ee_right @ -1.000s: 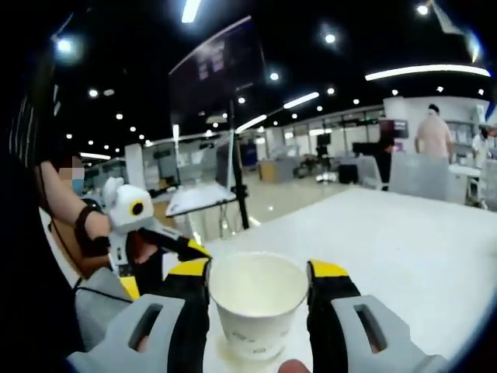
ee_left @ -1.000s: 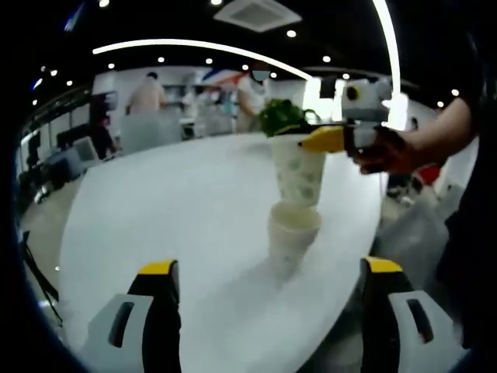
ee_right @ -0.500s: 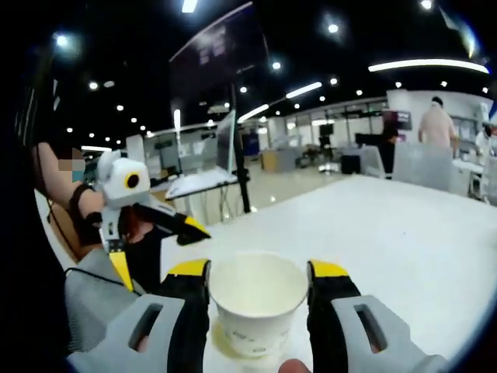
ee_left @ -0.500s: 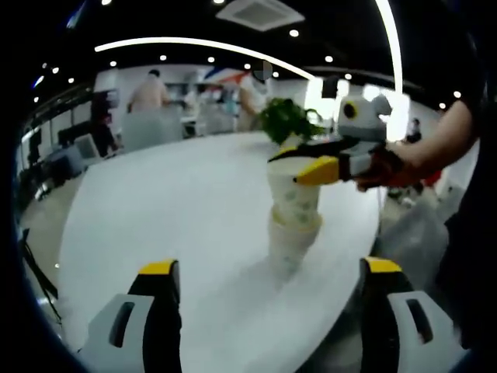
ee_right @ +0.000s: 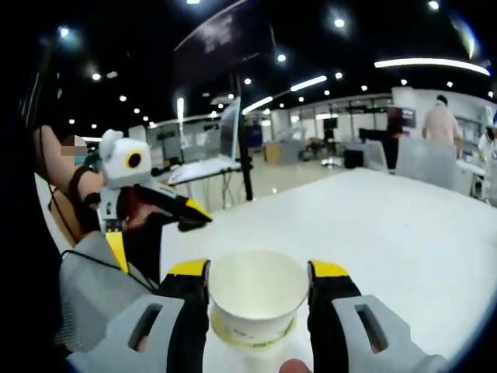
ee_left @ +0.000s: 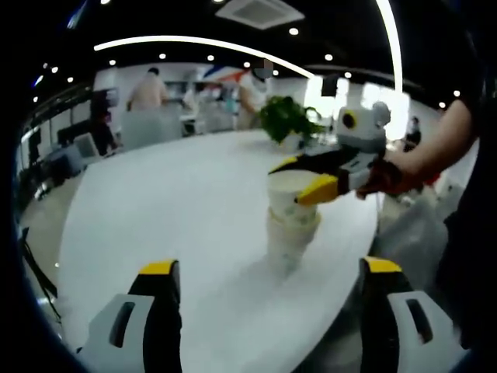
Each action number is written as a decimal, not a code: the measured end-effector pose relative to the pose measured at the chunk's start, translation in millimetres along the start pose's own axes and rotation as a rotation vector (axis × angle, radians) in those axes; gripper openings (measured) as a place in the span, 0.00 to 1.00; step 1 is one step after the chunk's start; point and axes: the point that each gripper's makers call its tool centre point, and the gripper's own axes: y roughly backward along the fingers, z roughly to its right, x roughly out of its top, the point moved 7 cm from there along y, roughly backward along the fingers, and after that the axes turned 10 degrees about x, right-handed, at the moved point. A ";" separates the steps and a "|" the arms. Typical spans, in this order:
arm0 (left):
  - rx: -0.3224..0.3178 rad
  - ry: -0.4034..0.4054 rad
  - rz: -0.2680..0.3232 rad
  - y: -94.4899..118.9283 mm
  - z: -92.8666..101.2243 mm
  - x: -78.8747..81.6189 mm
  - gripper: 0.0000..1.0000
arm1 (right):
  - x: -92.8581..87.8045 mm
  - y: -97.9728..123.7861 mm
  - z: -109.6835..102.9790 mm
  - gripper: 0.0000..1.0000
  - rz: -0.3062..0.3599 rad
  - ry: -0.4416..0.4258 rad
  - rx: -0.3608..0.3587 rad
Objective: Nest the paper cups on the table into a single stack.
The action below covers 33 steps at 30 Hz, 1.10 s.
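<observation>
The broad white oval bench (ee_left: 171,210) carries the work, its pale top running back toward an open office floor with ceiling lights, where people stand too far off and too blurred to describe. Near the bench's far side sits a leafy green potted plant (ee_left: 283,118), well apart from the cups. The task's things are at the bench's near right part: a white paper cup with a faint printed pattern (ee_left: 293,194) is gripped by the right tool (ee_left: 311,177), whose yellow-tipped jaws are clenched on the cup's upper wall, just under the rim. The cup is lowered mouth-up into a second white paper cup standing on the bench (ee_left: 286,242), evidently so the two nest; in the right gripper view the held cup (ee_right: 256,299) sits between the jaws of the right tool (ee_right: 258,289) with a thin ring of the lower cup's rim (ee_right: 233,336) showing around its base. By my reading, the nesting is partly done and the cup is not yet fully seated. The left tool (ee_left: 268,272) hangs back with its jaws spread wide and nothing between them, probably waiting to steady the stack. How deep the upper cup sits is hard to judge, since the jaws cover the join, and the lower cup's foot is blurred.
</observation>
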 end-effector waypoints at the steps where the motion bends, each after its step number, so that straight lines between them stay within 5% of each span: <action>1: 0.001 0.002 0.000 -0.2 -0.3 0.0 0.95 | -0.8 -0.3 -0.3 0.47 -0.003 -0.001 0.000; 15: 0.007 0.005 -0.003 -0.5 -1.1 -1.6 0.95 | -18.6 -3.9 -2.3 0.48 -0.125 0.077 0.014; 33: 0.027 0.019 0.006 4.8 -5.1 -3.0 0.95 | -26.9 -7.7 -2.0 0.56 -0.194 0.085 0.007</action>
